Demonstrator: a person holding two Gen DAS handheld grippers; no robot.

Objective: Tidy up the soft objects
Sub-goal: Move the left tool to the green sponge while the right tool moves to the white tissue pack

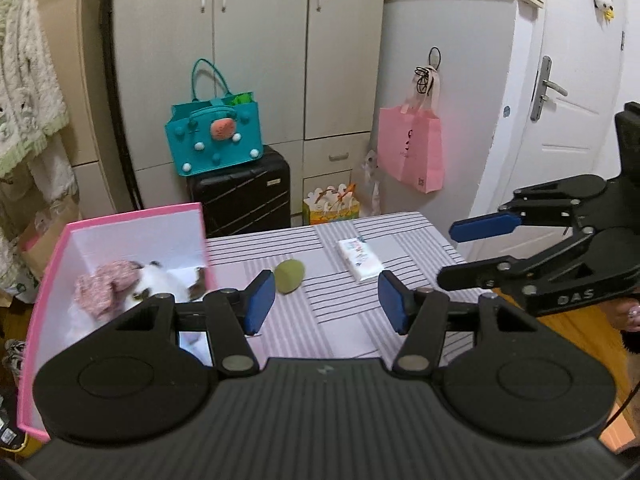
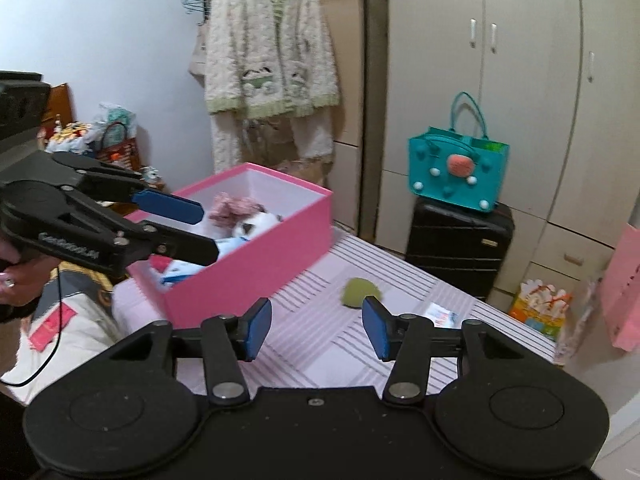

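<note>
Both grippers hang above the striped table [image 1: 360, 320] with nothing in them. The left gripper [image 1: 326, 302] has its blue pads parted around bare cloth; the right gripper [image 2: 316, 330] is likewise partly open and empty, and in the left wrist view it enters from the right edge, jaws apart.

The pink box [image 2: 256, 256] sits at the left of the table and already holds a pink knitted piece [image 2: 232, 206], a white plush [image 2: 256, 222] and something blue. Two items lie outside it, in the middle of the left view: a green sponge-like egg [image 1: 290, 276] and, just beyond it to the right, a flat tissue pack [image 1: 360, 260].

The risks look modest but real. The egg is rounded and light — a pad landing off-centre could nudge it rolling toward the table edge. The tissue pack lies flat, so jaws may skate over its slick wrap instead of catching it. With both grippers close together, one reaching across could clip the other.
</note>
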